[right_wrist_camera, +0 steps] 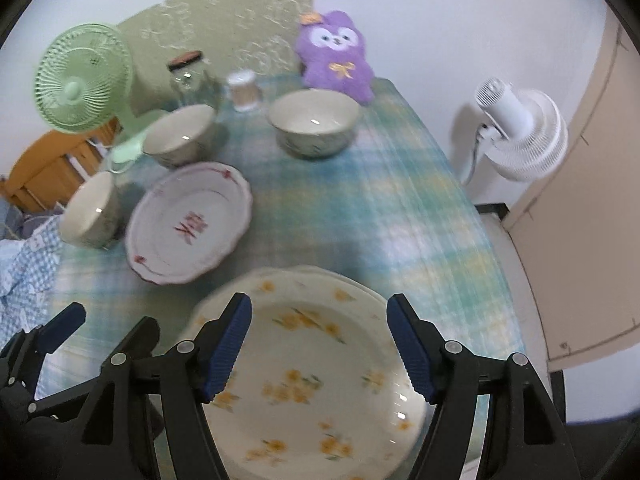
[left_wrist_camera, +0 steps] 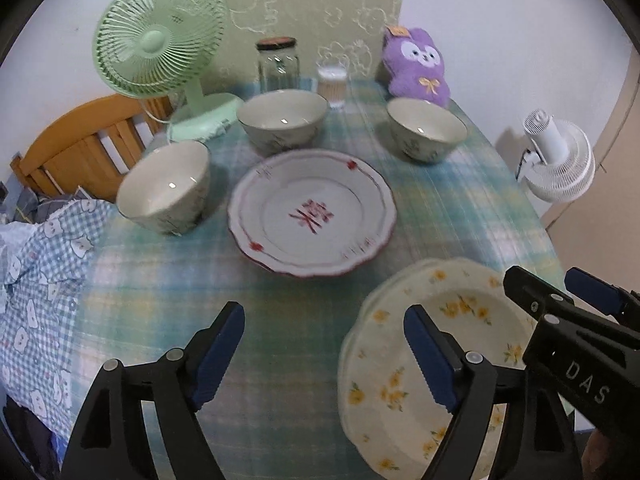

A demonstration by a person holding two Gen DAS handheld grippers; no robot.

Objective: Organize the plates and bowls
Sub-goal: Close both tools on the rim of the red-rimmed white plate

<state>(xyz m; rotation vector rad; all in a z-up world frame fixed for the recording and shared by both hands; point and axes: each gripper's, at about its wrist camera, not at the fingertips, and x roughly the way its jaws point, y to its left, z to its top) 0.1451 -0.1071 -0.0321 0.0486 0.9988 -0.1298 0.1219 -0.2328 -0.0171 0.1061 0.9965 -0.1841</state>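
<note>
A stack of cream plates with yellow flowers sits at the table's near right. A white plate with red trim lies mid-table. Three cream bowls stand beyond it: left, middle, right. My left gripper is open and empty above the tablecloth, left of the flowered stack. My right gripper is open and empty above the flowered stack; it also shows in the left wrist view.
A green fan, a glass jar, a cup and a purple plush toy line the table's far edge. A white fan stands off the right edge. A wooden chair and checked cloth are left.
</note>
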